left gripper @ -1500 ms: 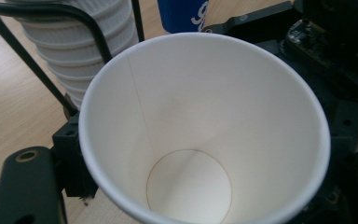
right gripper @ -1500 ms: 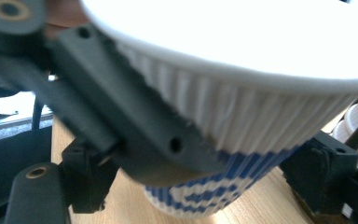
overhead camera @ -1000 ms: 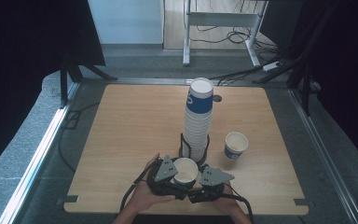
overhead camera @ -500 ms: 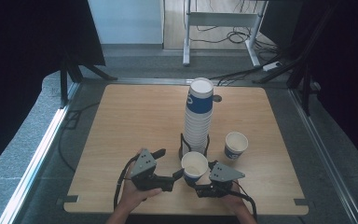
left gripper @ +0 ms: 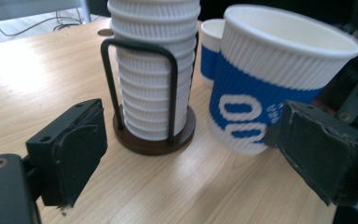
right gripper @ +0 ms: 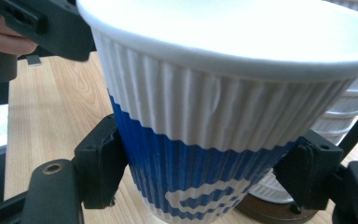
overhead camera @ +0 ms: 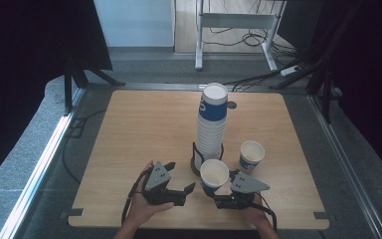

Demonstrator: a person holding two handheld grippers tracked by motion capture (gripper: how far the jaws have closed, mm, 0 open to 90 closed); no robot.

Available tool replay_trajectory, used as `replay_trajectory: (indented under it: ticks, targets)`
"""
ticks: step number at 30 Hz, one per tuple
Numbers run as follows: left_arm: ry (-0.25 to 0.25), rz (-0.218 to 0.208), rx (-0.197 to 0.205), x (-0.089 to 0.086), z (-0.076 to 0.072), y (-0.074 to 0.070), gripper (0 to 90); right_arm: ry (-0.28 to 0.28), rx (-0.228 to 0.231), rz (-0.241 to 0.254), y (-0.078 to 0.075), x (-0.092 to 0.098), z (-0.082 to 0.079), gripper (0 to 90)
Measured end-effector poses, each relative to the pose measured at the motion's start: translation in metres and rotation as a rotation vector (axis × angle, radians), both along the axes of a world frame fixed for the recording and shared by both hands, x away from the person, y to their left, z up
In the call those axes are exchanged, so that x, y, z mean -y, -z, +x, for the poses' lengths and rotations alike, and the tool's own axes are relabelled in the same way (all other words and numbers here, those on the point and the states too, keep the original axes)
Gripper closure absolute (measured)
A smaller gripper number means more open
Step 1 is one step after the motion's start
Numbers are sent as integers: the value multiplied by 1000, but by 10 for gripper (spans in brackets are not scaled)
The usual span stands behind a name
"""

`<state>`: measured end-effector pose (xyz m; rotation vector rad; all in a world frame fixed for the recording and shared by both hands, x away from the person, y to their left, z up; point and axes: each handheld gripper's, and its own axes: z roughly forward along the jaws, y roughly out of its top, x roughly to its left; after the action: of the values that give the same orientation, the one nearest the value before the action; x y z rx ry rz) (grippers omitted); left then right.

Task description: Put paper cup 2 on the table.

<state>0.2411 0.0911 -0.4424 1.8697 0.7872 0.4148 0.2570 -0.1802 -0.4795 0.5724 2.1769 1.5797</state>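
Right gripper view: tongs (right gripper: 205, 175) apparently clamp cup (right gripper: 223, 107).

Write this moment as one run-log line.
right tool: shut on cup | left tool: open, empty | stack: in holder | second cup: on table

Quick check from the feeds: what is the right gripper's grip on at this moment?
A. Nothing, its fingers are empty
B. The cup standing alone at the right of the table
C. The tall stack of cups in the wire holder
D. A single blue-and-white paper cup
D: in the right gripper view the right gripper has its fingers pressed on both sides of the single paper cup, while the cup stack stands apart in its holder.
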Motion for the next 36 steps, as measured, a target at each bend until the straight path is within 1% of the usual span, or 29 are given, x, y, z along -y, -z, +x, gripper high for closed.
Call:
replay_trajectory:
  ticks: [2,4,7,12,14,20,26,32,36]
  targets:
    - [-10,-1,-9,-1,1,1,91,-3,1,3,-1,1,0,251]
    - [-19,-14,-30,-4,3,3,98,0,7,2,-2,1,-1,251]
    - [-20,-25,-51,-7,5,5,99,3,10,5,-3,3,-1,251]
    - [-24,-13,-66,-9,7,9,101,11,23,13,-7,7,-1,251]
    - [-24,1,-77,-8,8,10,101,17,32,18,-10,10,-1,251]
    - [-32,5,-90,-9,10,13,101,42,53,40,-19,20,-2,252]
    - [-39,1,-107,-11,14,15,101,68,68,63,-27,33,-2,252]
    - [-46,5,-111,-12,14,15,102,101,97,85,-37,48,-5,252]
    - [-45,13,-103,-11,13,14,102,139,116,93,-43,61,-6,252]
